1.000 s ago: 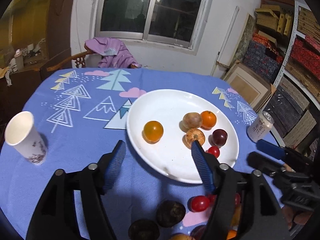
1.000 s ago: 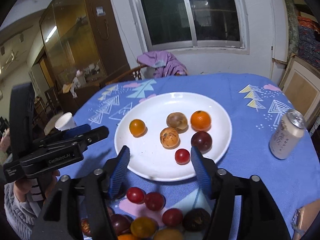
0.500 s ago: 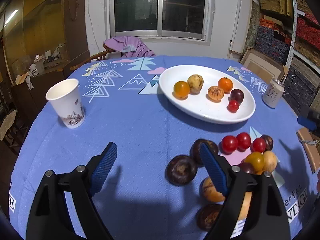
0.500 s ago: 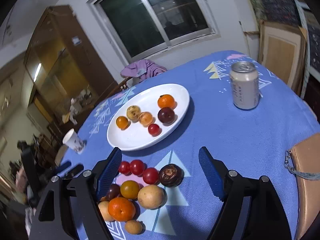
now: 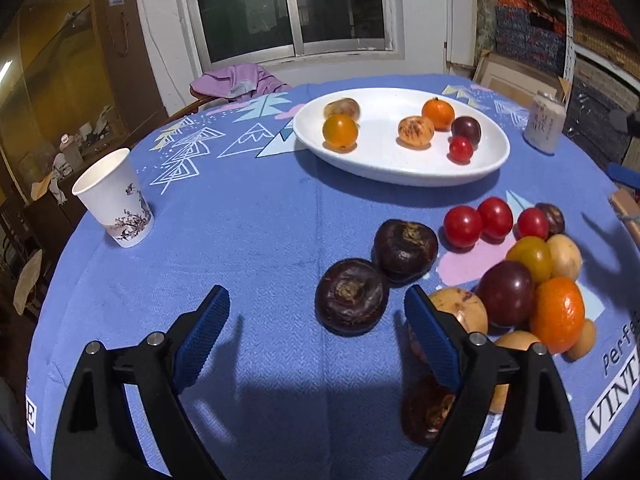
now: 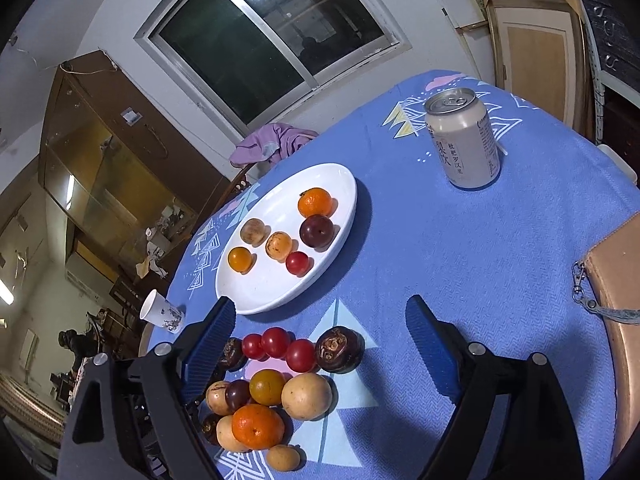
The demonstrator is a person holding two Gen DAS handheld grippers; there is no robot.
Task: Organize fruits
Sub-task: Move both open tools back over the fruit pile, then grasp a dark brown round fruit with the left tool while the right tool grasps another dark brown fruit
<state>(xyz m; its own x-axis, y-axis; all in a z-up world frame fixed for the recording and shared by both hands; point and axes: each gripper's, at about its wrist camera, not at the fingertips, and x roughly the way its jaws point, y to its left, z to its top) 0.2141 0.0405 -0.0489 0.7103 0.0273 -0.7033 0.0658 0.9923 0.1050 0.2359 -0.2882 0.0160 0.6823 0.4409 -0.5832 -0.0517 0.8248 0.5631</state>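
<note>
Both grippers empty and spread wide over the loose fruit.

Your left gripper (image 5: 316, 312) and right gripper (image 6: 320, 320) have just been opening and now stand wide, nothing between the jaws. Since a second ago you have drawn both back from the white plate (image 5: 492, 160), which holds six fruits, to the fruit pile (image 6: 264, 396) on the tablecloth (image 5: 248, 224). In my judgement, a fresh pick follows; the dark round fruit (image 5: 352, 300) lies nearest your left jaws.

Plate (image 5: 400, 168) behind fruit pile (image 5: 520, 280) — cup (image 5: 114, 200) left
</note>
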